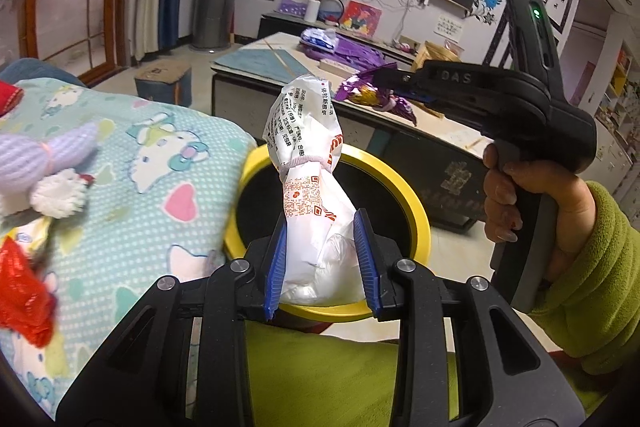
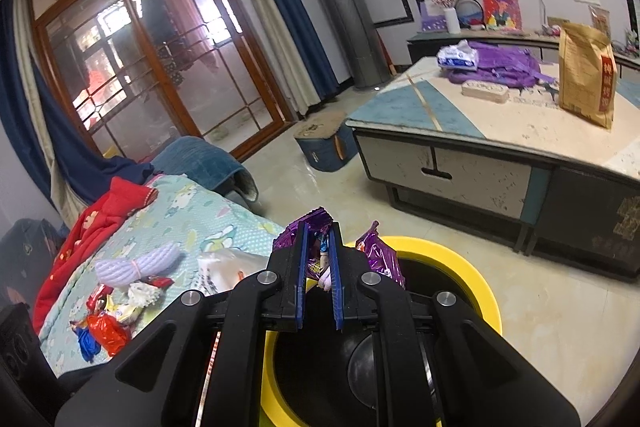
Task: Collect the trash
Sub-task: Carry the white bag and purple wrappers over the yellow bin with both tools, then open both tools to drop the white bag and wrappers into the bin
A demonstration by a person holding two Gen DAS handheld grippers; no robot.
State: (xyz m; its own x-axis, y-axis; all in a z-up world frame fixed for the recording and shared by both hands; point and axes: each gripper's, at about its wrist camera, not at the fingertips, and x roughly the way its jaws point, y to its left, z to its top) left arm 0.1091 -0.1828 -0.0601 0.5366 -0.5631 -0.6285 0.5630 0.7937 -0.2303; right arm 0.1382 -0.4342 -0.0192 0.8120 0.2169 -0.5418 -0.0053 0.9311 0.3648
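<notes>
Drop-off step: left gripper [image 1: 322, 263] clamps a white packet [image 1: 310, 163], right gripper [image 2: 319, 275] pinches a purple wrapper [image 2: 306, 227], both over the yellow bin [image 2: 460, 259]; next, release.

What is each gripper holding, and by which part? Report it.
Left gripper: white printed plastic packet, by its bottom end. Right gripper: crumpled purple foil wrapper, by its middle.
</notes>
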